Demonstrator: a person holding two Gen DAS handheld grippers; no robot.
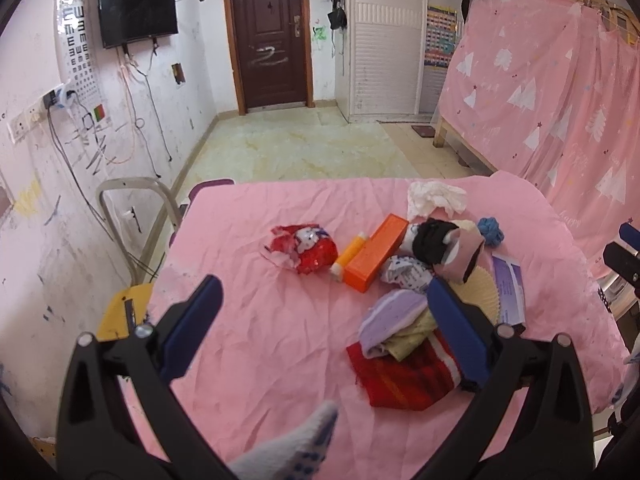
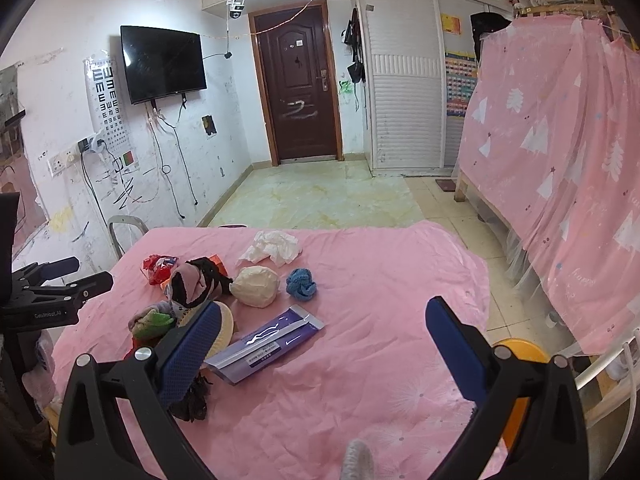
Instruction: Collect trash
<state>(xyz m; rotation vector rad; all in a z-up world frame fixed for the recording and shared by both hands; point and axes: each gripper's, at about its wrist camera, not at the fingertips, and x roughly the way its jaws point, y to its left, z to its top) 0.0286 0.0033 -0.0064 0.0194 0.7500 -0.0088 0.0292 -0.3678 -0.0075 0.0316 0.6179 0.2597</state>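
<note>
While both grippers hover over the pink bedsheet (image 1: 248, 320), I log: left gripper (image 1: 320, 296) with jaws wide apart, holding nothing; right gripper (image 2: 324, 316) likewise spread and holding nothing. Trash on the sheet: crumpled red wrapper (image 1: 304, 246) at centre-left; crumpled white tissue (image 2: 272, 246) at the far edge; purple packet (image 2: 264, 344) near my right gripper's left finger. Beside them: orange box (image 1: 376, 254), yellow tube (image 1: 350, 256), blue yarn ball (image 2: 301, 285), heaped socks and cloths (image 1: 400, 344).

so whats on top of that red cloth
A lilac cloth and a yellowish one lie bunched on the red cloth. The left tool's right finger covers its right side, so that part is hidden.
</note>
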